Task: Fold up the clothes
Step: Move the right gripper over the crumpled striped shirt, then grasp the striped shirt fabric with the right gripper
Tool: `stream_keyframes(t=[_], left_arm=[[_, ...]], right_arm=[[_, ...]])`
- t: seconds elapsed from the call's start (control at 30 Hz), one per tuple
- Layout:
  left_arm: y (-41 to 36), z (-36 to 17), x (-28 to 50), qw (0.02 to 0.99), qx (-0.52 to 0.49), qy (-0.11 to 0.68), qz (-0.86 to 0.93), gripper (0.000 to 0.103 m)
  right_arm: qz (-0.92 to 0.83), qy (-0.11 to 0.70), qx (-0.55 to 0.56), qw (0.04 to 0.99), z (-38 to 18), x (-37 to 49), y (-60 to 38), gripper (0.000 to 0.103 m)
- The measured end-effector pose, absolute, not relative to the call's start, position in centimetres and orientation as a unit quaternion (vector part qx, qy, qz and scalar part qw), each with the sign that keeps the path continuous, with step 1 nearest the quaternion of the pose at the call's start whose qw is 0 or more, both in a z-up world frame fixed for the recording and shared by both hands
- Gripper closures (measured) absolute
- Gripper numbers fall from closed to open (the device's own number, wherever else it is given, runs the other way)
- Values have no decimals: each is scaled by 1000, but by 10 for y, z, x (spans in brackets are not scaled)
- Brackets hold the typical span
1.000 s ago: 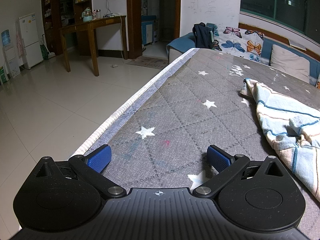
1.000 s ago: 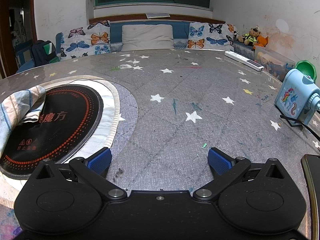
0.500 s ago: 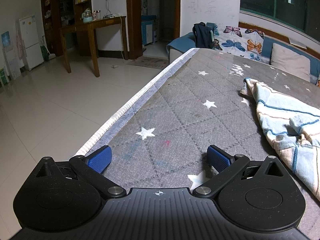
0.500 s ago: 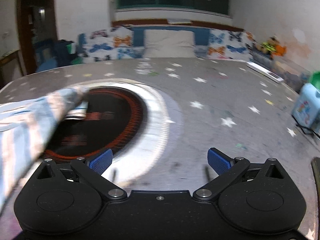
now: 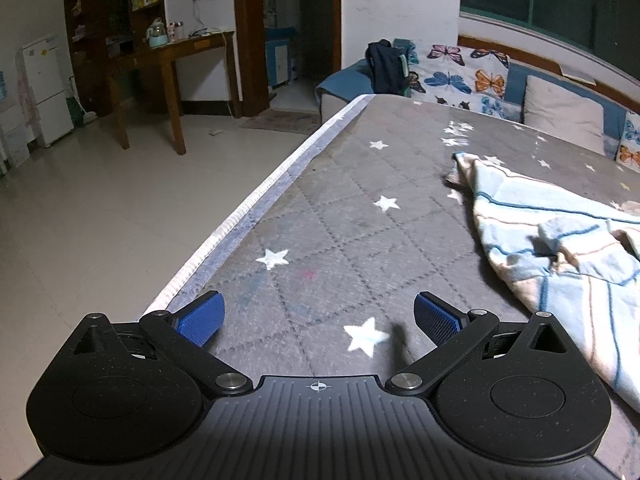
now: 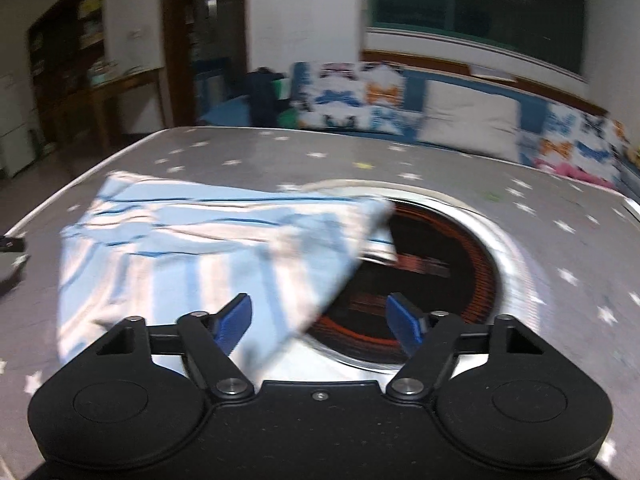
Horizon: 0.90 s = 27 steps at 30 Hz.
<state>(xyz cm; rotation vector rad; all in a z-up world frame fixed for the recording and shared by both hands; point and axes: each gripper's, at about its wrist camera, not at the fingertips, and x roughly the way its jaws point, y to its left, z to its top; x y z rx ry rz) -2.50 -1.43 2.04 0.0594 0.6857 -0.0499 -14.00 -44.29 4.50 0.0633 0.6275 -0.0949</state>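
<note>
1. Jaws wide on both tools: left gripper (image 5: pixel 318 316) and right gripper (image 6: pixel 319 318) hold nothing.
2. Striped garment (image 6: pixel 192 248) lies crumpled on the star-patterned table cover (image 5: pixel 340 216), one corner draped over the round cooktop (image 6: pixel 432 280).
3. Cloth looks light, limp; best pinched at a hem corner, likely to sag.

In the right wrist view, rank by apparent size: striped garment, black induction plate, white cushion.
1. striped garment, though nearest the camera
2. black induction plate, partly covered by the garment
3. white cushion, farthest away, so its true size is unsure
</note>
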Motion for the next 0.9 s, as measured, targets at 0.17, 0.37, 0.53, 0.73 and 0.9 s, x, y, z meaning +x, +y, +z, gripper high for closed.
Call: stream_keyframes(t=[0.17,0.37,0.53,0.73,0.9], left_arm=[[-13,24,-36,941,36,334,-28,0],[-16,22,-44,940,40,335,-41,0],[-23,22,-48,941,58,328,-55,0],[-34,25,-48,940,64,326,-74,0],[-51,31,-53,939,69,321,-107,0]], right_arm=[[1,309,13,951,53,-118,-404,39],[38,315,-6,948,58,-95,-366,43],[35,331,-40,942,47,-75,-351,56],[11,330,-62,942,47,-72,-349,84],[-24,308,-68,949,49,-85,-374,93]])
